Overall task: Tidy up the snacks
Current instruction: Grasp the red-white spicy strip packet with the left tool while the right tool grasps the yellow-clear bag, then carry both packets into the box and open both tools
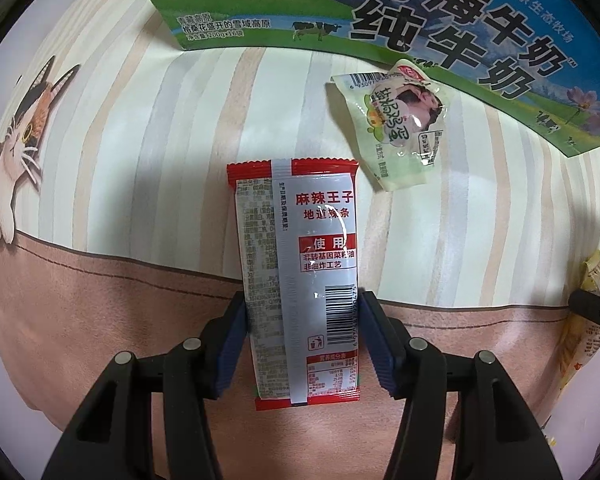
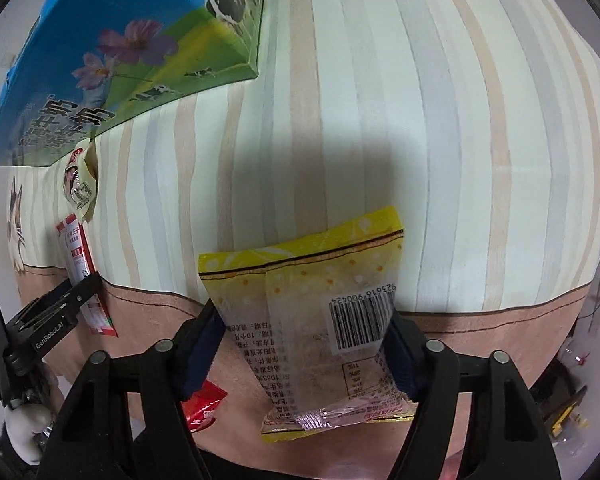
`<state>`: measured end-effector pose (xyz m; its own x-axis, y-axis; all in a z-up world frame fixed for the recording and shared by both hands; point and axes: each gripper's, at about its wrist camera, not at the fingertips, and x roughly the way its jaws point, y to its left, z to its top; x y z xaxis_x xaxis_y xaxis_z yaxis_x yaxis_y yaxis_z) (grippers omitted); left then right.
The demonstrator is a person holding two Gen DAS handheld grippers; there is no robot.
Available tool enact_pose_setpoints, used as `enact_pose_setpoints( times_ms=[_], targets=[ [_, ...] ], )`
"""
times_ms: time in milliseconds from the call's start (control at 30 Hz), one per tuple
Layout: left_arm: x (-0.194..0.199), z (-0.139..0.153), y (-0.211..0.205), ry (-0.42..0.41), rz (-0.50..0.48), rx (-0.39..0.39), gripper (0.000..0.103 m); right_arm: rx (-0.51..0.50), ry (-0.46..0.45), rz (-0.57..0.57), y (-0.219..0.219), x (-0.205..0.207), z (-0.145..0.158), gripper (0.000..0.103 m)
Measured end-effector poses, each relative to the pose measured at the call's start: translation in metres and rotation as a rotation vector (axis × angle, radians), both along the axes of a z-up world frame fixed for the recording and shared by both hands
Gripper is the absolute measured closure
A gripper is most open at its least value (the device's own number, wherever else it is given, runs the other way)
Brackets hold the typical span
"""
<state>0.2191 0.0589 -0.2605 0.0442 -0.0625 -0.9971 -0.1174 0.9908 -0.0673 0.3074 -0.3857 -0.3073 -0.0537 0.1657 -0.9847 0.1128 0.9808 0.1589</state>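
Grippers straddle two packets on the striped cloth: left gripper (image 1: 302,344) clasps the red-and-silver foil snack packet (image 1: 298,280); right gripper (image 2: 300,356) pinches the yellow plastic snack bag (image 2: 312,316). Squeezing evenly before lifting should prevent slipping.

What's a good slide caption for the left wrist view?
Left claw grips a red-and-silver snack packet above the striped tablecloth.

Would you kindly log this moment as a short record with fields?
surface: striped tablecloth with a cat print
left gripper: pads pressed on the red and silver snack packet
right gripper: pads against the yellow snack packet
loose item: pale green egg pouch, lying by the milk carton
also visible: red wrapper beside the right gripper
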Motion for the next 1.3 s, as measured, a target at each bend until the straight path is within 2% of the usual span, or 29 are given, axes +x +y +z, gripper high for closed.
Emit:
enact_pose_setpoints(
  times_ms=[33, 167, 267, 333, 367, 400, 433, 500, 633, 767, 967, 1033, 1167, 1300],
  targets=[
    [0.001, -0.002, 0.001, 0.003, 0.001, 0.000, 0.049, 0.005, -0.005, -0.015, 0.003, -0.016, -0.001, 0.024],
    [0.004, -0.007, 0.002, 0.005, 0.004, -0.007, 0.049, 0.014, -0.021, -0.039, 0.001, -0.022, 0.006, 0.024],
    [0.001, -0.005, 0.006, -0.009, 0.007, -0.016, 0.052, 0.037, -0.026, -0.065, 0.003, -0.041, 0.010, 0.024],
    [-0.001, -0.003, 0.007, -0.019, -0.002, -0.007, 0.056, 0.016, -0.032, -0.058, 0.002, -0.048, 0.008, 0.024],
    [-0.002, -0.002, 0.007, -0.022, -0.006, -0.005, 0.057, 0.004, -0.041, -0.050, 0.002, -0.052, 0.008, 0.030],
    [-0.003, -0.001, 0.008, -0.022, -0.005, -0.008, 0.058, -0.019, -0.056, -0.041, 0.001, -0.054, 0.005, 0.046],
    [-0.004, 0.000, 0.010, -0.021, -0.004, -0.013, 0.059, -0.045, -0.072, -0.041, 0.003, -0.054, 0.002, 0.051],
    [-0.006, 0.004, 0.012, -0.021, -0.003, -0.024, 0.059, -0.037, -0.109, -0.060, -0.001, -0.059, 0.004, 0.056],
    [-0.008, 0.022, 0.014, -0.045, -0.014, -0.033, 0.059, 0.008, -0.159, -0.097, -0.003, -0.069, 0.019, 0.057],
    [-0.011, 0.054, 0.026, -0.077, 0.001, -0.097, 0.059, 0.118, -0.225, -0.125, 0.006, -0.073, 0.046, 0.057],
    [-0.003, 0.124, 0.039, -0.182, -0.003, -0.159, 0.059, 0.260, -0.320, -0.084, 0.035, -0.056, 0.096, 0.057],
    [0.010, 0.151, 0.039, -0.221, -0.011, -0.190, 0.059, 0.286, -0.346, -0.059, 0.042, -0.047, 0.118, 0.057],
    [0.046, 0.187, 0.037, -0.274, -0.028, -0.216, 0.059, 0.299, -0.421, -0.016, 0.057, -0.013, 0.163, 0.057],
    [0.102, 0.212, 0.034, -0.327, -0.054, -0.173, 0.059, 0.284, -0.464, -0.004, 0.062, 0.034, 0.190, 0.057]
  ],
)
